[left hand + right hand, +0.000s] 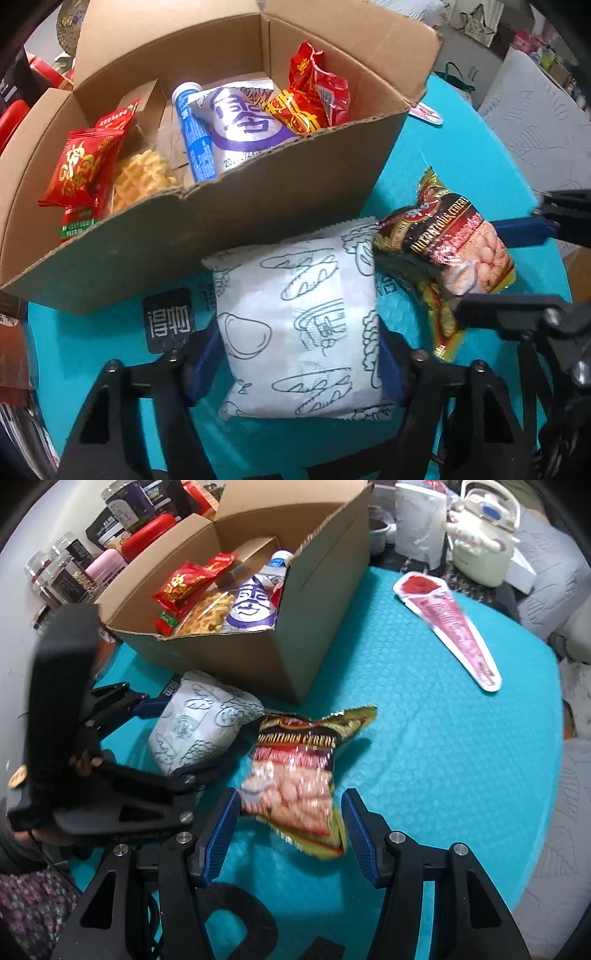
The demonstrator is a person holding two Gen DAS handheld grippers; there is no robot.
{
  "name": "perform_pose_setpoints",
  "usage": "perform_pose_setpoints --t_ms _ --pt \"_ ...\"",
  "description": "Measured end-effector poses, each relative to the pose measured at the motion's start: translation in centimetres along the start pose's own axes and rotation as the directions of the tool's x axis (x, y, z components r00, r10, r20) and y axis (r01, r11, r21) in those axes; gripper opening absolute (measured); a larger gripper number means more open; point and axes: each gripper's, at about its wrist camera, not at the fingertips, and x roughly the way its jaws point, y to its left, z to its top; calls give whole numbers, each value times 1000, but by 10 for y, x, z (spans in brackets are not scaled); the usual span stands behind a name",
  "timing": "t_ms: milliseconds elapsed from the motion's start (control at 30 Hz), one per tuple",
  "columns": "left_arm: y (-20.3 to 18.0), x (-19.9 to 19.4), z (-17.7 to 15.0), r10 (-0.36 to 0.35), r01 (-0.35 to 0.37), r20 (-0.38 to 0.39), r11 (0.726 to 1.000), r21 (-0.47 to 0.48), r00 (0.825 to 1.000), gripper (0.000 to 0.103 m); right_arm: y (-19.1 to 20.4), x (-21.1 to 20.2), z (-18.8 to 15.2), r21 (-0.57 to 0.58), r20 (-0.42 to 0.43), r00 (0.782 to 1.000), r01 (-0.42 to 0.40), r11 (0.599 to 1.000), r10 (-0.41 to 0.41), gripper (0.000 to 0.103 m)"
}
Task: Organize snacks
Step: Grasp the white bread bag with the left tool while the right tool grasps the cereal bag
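Nearest the left camera, the left gripper (pixel 299 354) straddles a white bread packet (pixel 299 332) lying on the teal mat (pixel 92 350) just in front of the cardboard box (pixel 184 236). Its blue pads (pixel 201 365) sit at both side edges of the packet and appear to press it, so I judge it grasped, though lightly.

Further right, touching the white packet's corner, lies a dark cereal bag (pixel 295 779). The right gripper (pixel 291 834) frames it with its pads (pixel 218 834) standing clear on either side, so these fingers are released and hold nothing.

Inside the box are red packets (pixel 81 173), a waffle (pixel 144 177), a blue tube (pixel 194 140) and a purple-and-white pouch (pixel 236 129). Far right on the mat lies a pink cone wrapper (pixel 450 627), well apart.

Risks: the puffy white packet could squirt from a shallow grip when lifted. The two grippers work close together and could collide. The cereal bag overlaps the white one, so lifting either may drag the other along.
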Motion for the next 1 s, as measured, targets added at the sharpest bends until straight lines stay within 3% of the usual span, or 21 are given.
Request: perform_pose_setpoints --t_ms 233,467,633,767,1000 --pt "18 -10 -8 21 -22 12 1000 23 1000 60 -1 19 14 6 -37 997 -61 998 61 62" --pt "39 -18 -24 36 -36 4 999 0 999 60 13 34 17 -37 -35 999 -24 999 23 62" --pt "56 -23 -39 31 -31 2 999 -16 1000 60 21 34 19 -72 -21 1000 0 997 -2 49" --pt "62 -25 -46 26 -26 6 999 -29 1000 59 34 33 16 -127 0 999 36 991 -37 45" --pt "73 -35 -73 1 -1 -3 1000 -27 1000 59 57 33 0 -147 -6 1000 23 989 -24 42"
